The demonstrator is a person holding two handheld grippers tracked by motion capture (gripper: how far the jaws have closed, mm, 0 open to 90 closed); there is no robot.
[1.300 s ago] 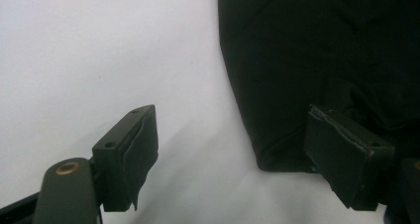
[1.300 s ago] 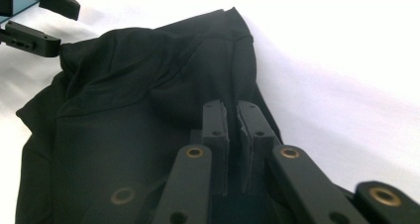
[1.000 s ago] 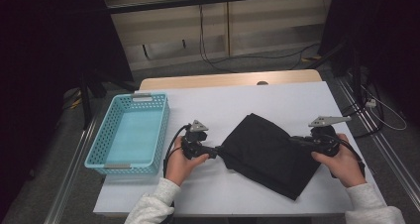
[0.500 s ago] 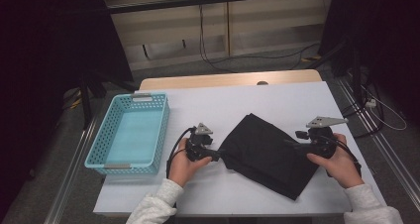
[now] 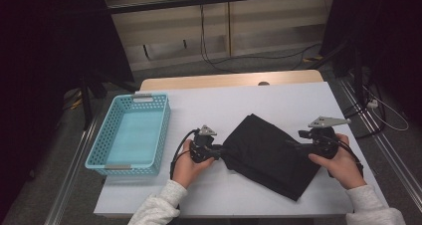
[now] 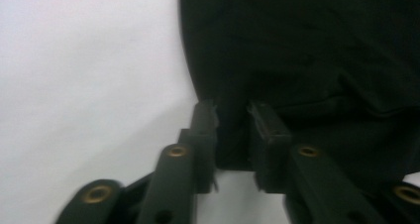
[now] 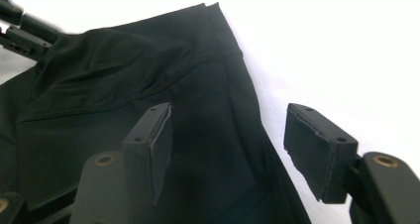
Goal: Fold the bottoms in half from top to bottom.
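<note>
A folded black cloth [image 5: 268, 153] lies slantwise on the white table [image 5: 278, 100]. My left gripper [image 5: 219, 153] is at the cloth's left corner. In the left gripper view its jaws [image 6: 232, 112] have just been closing and now pinch a fold of the cloth [image 6: 307, 50]. My right gripper [image 5: 293, 144] rests at the cloth's right edge. In the right gripper view its jaws [image 7: 229, 112] have just been opening and stand wide apart over the cloth [image 7: 124, 70], pressing on nothing. The left gripper [image 7: 20, 30] shows far off at that view's upper left.
A light blue plastic basket [image 5: 164, 130] with nothing in it stands at the table's left side. Bare white table surface lies behind and in front of the cloth. Cables and dark stands are on the floor beyond the table.
The left gripper has shifted slightly toward the cloth and closed on its left corner. The right gripper has opened and let go of the cloth's right edge; that hand stayed put.
</note>
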